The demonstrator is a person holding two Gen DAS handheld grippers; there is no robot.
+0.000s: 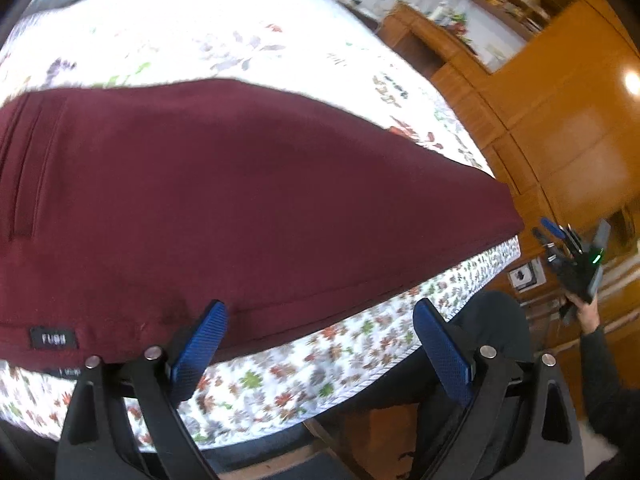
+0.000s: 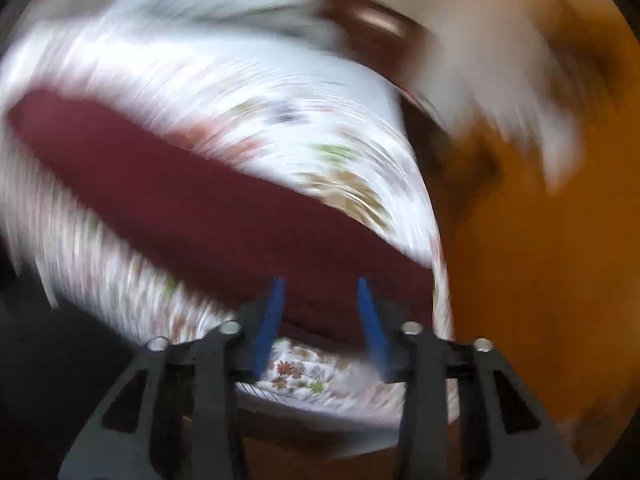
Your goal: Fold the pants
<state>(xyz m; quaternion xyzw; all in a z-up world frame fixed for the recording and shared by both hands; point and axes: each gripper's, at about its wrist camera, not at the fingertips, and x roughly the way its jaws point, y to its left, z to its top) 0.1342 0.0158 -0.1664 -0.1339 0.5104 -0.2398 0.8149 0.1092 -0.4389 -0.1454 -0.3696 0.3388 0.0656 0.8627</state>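
Left gripper (image 1: 320, 344): nearest item, jaws spread wide and grasping nothing, its left blue finger (image 1: 198, 350) over the near hem of the pants.

Pants (image 1: 240, 200): maroon, lying flat on the bed in a long band running left to right, one end reaching the bed's right corner; black brand label (image 1: 53, 338) at the near left edge. They appear already doubled leg on leg, so the step in hand is judged to be between folds.

Right gripper (image 2: 320, 316): jaws parted, empty, poised above the near edge of the pants' right end; its view is heavily motion-blurred.

Bedspread (image 1: 280, 372): white, floral print, under the pants.

Wooden wardrobe (image 1: 580, 140): far right.

Next move, as a judgement: each gripper pinches a near corner at one end, then carries it across towards the other.
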